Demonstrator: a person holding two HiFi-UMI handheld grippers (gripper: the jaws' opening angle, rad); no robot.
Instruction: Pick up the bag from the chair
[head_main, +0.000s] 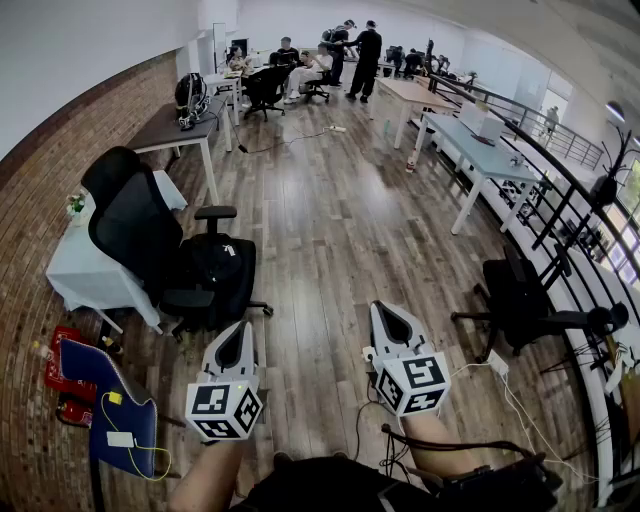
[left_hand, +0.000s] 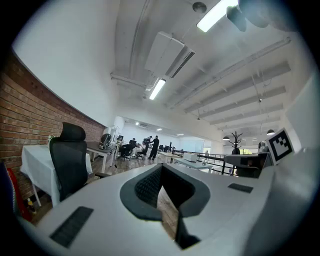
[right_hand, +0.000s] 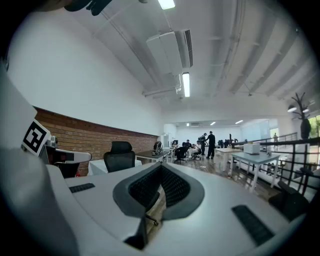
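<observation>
Black bag (head_main: 218, 262) sits on the chair (head_main: 140, 235) seat, ahead and left of your left gripper (head_main: 242, 328). It and your right gripper (head_main: 380, 310) are clenched on nothing, probably because the bag lies beyond reach.

Two grippers are showing, the left gripper (head_main: 240, 333) and the right gripper (head_main: 386, 313), and one black bag (head_main: 216, 262) is lying on a seat. Two black office chairs are standing close by, the near chair (head_main: 128, 215) and the second chair (head_main: 520, 295). Four tables are standing about: a white-covered table (head_main: 85, 275), a dark table (head_main: 168, 125), a pale table (head_main: 480, 150) and a far table (head_main: 410, 92).
</observation>
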